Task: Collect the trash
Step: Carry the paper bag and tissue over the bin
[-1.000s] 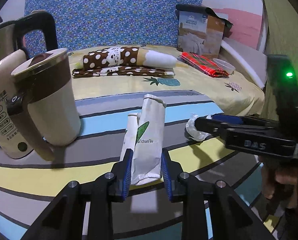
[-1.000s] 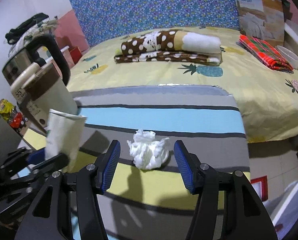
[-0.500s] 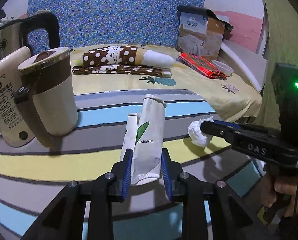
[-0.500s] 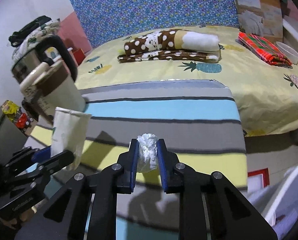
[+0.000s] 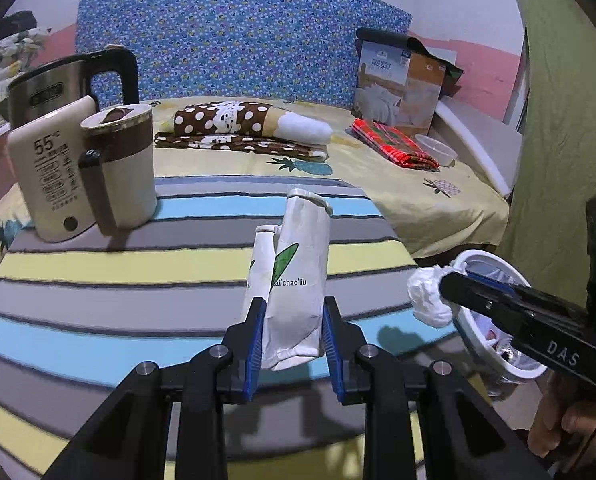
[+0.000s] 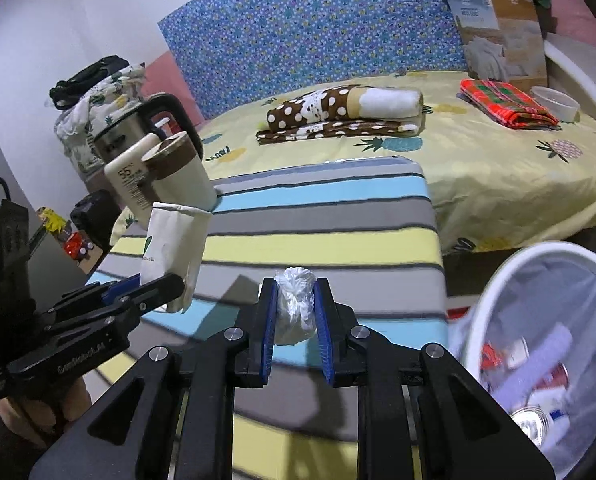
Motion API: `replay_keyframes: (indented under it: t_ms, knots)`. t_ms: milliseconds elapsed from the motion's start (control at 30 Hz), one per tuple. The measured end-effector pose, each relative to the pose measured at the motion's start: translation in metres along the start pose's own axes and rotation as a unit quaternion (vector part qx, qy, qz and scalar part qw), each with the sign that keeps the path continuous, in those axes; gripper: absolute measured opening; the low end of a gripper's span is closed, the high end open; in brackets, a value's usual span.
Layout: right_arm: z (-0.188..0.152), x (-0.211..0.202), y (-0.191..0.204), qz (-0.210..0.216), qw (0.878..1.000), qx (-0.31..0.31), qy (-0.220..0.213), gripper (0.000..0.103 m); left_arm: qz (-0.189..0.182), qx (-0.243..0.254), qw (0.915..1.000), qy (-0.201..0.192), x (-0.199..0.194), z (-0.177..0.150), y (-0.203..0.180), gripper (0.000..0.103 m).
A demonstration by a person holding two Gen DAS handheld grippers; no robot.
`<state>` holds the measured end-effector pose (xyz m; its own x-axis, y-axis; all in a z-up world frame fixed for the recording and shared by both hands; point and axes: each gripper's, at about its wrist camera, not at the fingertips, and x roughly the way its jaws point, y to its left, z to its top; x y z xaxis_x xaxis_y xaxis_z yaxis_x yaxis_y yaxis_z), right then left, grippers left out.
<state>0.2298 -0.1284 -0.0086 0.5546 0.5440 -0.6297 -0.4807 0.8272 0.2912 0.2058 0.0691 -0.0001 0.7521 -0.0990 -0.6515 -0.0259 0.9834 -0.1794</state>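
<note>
Tissue (image 6: 295, 306), white and crumpled, is clamped between the blue pads of the right gripper (image 6: 295, 322). It is held off the striped surface (image 6: 338, 216), above the near right corner. In the left wrist view the tissue wad (image 5: 428, 296) is seen at the tip of the right gripper (image 5: 444, 286), just beside the rim of the bin (image 5: 494, 264).

Paper bag (image 5: 298, 280), white with a green leaf mark, is gripped at its lower end by the left gripper (image 5: 291, 336), whose fingers are closed against both sides. The bag is held upright, slightly tilted, over the near edge of the surface. In the right wrist view the bag (image 6: 173, 248) is seen raised at the left edge, with the left gripper (image 6: 145, 294) around its bottom.

Bin (image 6: 494, 292), white and lined with a clear bag, is placed off the right edge of the surface, lower than it. Mixed rubbish is seen inside; items cannot be told apart.

Mug (image 5: 123, 168), cream with a brown band and lid, is set at the far left corner, touching a cream appliance (image 5: 51, 180) marked 55. A steel kettle (image 5: 53, 92) is seen behind them.

A bed (image 5: 410, 196) with a yellow sheet is seen beyond the far edge.
</note>
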Motion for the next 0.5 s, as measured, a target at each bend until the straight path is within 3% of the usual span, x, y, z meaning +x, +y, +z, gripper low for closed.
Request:
replay_keyframes:
  t_ms: [500]
  knots:
    - [-0.026, -0.04, -0.021, -0.029, 0.999, 0.025, -0.021, 0.021, -0.038, 0.023, 0.999, -0.004, -0.028, -0.033, -0.059, 0.028]
